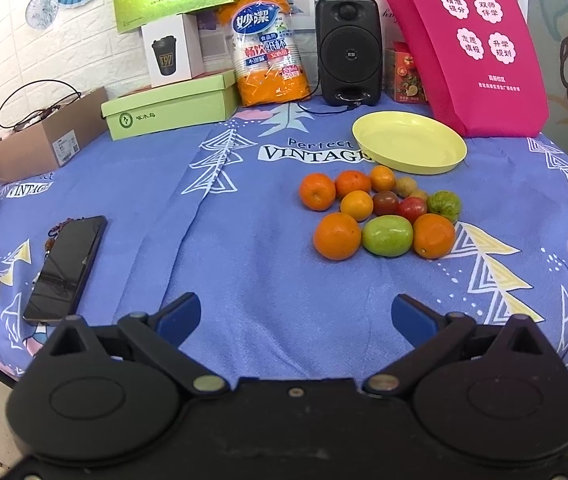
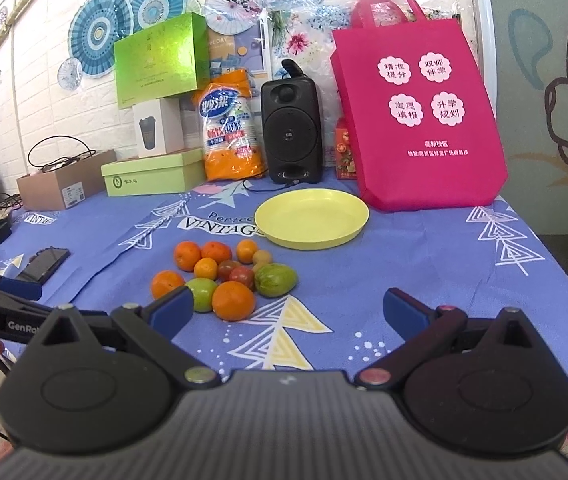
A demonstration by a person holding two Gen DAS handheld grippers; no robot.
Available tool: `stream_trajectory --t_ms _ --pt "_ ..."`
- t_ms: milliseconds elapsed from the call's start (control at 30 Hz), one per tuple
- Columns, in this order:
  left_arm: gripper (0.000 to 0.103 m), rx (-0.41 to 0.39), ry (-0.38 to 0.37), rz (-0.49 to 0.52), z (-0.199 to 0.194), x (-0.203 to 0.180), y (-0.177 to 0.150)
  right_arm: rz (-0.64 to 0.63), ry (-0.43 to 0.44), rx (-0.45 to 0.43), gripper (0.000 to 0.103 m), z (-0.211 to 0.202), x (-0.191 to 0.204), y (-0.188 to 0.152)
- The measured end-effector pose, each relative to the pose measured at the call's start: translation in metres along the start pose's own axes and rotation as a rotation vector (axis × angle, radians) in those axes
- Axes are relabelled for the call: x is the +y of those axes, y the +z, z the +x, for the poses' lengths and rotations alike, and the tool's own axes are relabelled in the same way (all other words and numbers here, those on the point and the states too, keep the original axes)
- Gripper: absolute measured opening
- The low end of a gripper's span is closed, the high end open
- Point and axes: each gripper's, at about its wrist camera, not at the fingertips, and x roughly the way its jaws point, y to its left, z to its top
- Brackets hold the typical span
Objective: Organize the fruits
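A pile of fruit (image 1: 379, 212) lies on the blue tablecloth: several oranges, two green fruits, small dark red tomatoes and small yellowish ones. It also shows in the right wrist view (image 2: 224, 276). An empty yellow plate (image 1: 409, 146) (image 2: 311, 218) sits just behind the pile. My left gripper (image 1: 295, 316) is open and empty, near the table's front edge, short of the fruit. My right gripper (image 2: 287, 312) is open and empty, in front and right of the pile; its left fingertip (image 2: 172, 308) overlaps a green fruit in view.
A black phone (image 1: 66, 268) lies at the left. A pink bag (image 1: 471, 48), a black speaker (image 1: 349, 52), an orange cup pack (image 1: 270, 44), green boxes (image 1: 168, 110) and a cardboard box (image 1: 44, 140) line the back. The left gripper shows at the left edge of the right wrist view (image 2: 4, 300).
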Motion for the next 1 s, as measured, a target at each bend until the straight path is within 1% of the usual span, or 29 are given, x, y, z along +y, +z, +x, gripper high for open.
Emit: stream_trajectory --t_ms 167,567,733,800,933,1000 --pt "0.103 0.007 0.003 -0.003 0.004 0.0 0.001 -0.017 -0.01 0.007 0.103 0.003 0.001 -0.002" --pt "0.103 0.052 0.016 0.004 0.029 0.0 -0.002 -0.059 0.032 0.04 0.103 0.02 0.006 -0.006" --pt "0.103 0.029 0.005 0.032 0.036 -0.001 -0.002 -0.085 0.043 0.064 0.103 0.034 0.009 -0.009" --pt "0.103 0.007 0.005 0.059 0.039 -0.004 -0.001 -0.092 0.056 0.074 0.103 0.04 0.01 -0.009" --pt "0.103 -0.029 -0.024 0.092 0.049 -0.006 0.003 -0.124 0.084 0.087 0.103 0.053 0.012 -0.011" --pt "0.102 -0.057 -0.021 0.127 0.055 -0.01 0.006 -0.152 0.085 0.097 0.103 0.06 0.015 -0.013"
